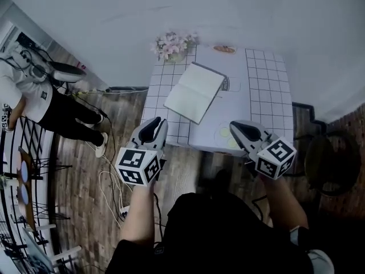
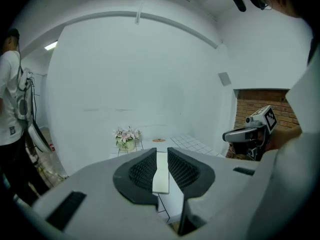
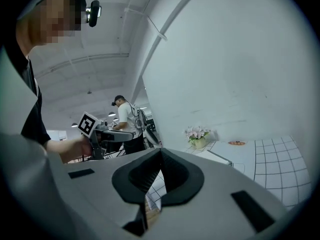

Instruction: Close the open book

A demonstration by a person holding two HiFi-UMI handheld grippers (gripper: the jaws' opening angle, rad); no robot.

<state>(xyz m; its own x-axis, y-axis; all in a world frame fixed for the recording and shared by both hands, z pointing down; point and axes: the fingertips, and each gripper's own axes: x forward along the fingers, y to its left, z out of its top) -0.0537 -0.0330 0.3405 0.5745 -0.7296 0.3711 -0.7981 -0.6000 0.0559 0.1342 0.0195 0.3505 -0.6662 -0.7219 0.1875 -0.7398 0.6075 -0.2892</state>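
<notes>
The open book (image 1: 194, 93) lies flat, white pages up, on the table (image 1: 268, 90), which has a white grid-pattern cloth. Both grippers hover over the floor short of the table's near edge, apart from the book. My left gripper (image 1: 157, 123) points at the table's near-left corner. Its jaws stand a little apart with nothing between them, and the book (image 2: 161, 178) shows through the gap of the left gripper (image 2: 160, 151). My right gripper (image 1: 236, 125) sits at the near-right edge. In its own view the right gripper (image 3: 161, 151) is shut and empty, with the book (image 3: 220, 157) ahead to the right.
A pot of pink flowers (image 1: 174, 44) stands at the table's far-left corner, with a small orange object (image 1: 224, 49) beside it. A person in a white shirt (image 1: 34, 96) stands at the far left. Cables (image 1: 108, 176) trail on the wooden floor. A dark round stool (image 1: 336, 158) is at the right.
</notes>
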